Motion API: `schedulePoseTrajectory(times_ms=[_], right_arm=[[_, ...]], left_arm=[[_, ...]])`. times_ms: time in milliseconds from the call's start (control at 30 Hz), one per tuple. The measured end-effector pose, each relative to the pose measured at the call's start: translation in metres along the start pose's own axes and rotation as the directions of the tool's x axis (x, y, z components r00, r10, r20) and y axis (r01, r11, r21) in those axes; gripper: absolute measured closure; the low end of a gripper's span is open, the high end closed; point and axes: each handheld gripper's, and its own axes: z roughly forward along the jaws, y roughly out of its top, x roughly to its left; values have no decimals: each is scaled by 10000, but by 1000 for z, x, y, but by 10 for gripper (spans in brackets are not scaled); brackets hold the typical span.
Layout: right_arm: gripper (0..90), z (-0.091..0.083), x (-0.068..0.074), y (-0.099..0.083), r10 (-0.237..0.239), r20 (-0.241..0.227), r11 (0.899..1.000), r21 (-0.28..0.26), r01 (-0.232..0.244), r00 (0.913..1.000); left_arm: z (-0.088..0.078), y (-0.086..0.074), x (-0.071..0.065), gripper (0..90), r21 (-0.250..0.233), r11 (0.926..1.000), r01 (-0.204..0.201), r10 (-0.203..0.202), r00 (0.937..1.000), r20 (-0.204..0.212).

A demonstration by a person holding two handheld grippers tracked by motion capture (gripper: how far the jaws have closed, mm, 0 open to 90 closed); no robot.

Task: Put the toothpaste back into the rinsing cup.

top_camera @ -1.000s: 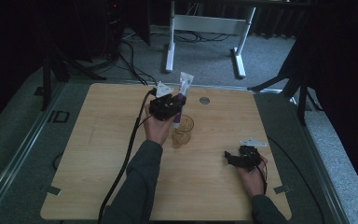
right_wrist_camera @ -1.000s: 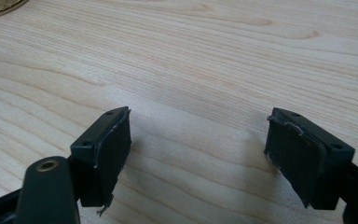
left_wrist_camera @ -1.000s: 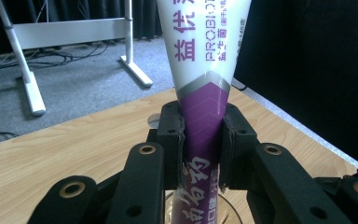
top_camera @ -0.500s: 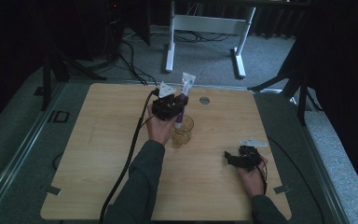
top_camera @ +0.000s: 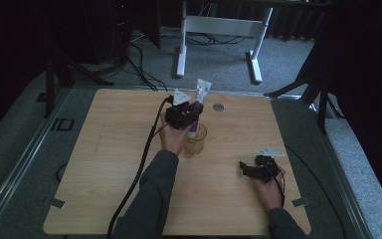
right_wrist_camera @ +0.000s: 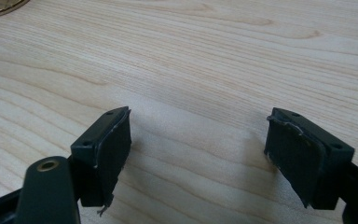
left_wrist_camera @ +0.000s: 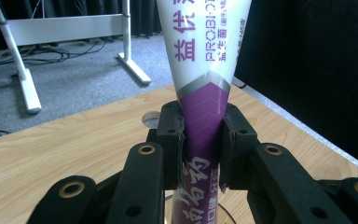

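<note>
A white and purple toothpaste tube (top_camera: 199, 102) stands upright with its lower end inside a clear amber glass cup (top_camera: 194, 142) near the middle of the wooden table (top_camera: 104, 169). My left gripper (top_camera: 191, 112) is shut on the tube, its pads pressing the purple part (left_wrist_camera: 203, 126) from both sides just above the cup. My right gripper (top_camera: 246, 169) rests low on the table at the right, open, with bare wood between its pads (right_wrist_camera: 107, 149).
A round grommet (top_camera: 218, 106) is set into the table behind the cup. A cable (top_camera: 139, 169) trails from the left gripper along the forearm. Beyond the table's far edge stands a white desk frame (top_camera: 219, 30) on grey carpet.
The left hand has lifted slightly with the tube in the cup. The right gripper has stayed put.
</note>
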Motion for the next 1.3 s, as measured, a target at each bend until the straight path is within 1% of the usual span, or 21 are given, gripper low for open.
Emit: schedulePoseTrajectory(times_ms=[200, 400, 700, 867, 1133, 1300], right_arm=[[222, 0, 0, 0, 2, 7, 10000, -4, -2, 10000], [222, 0, 0, 0, 3, -4, 10000, -6, -3, 10000], [222, 0, 0, 0, -3, -6, 10000, -14, 3, 10000], [222, 0, 0, 0, -8, -6, 10000, -17, 8, 10000], [222, 0, 0, 0, -1, -7, 10000, -12, 1, 10000], [222, 0, 0, 0, -3, -7, 10000, -12, 3, 10000]], left_arm=[[2, -1, 1, 731, 53, 10000, 32, -32, 10000, -33], [5, -3, 1, 729, 199, 9998, -51, 52, 10000, -23], [11, -8, 0, 728, 406, 9992, -30, 33, 10000, -59], [12, -9, -2, 727, 518, 9985, -165, 168, 9998, -69], [15, -13, -5, 725, 815, 9955, -483, 506, 9984, -265], [16, -18, -6, 724, 857, 9952, -471, 499, 9983, -308]])
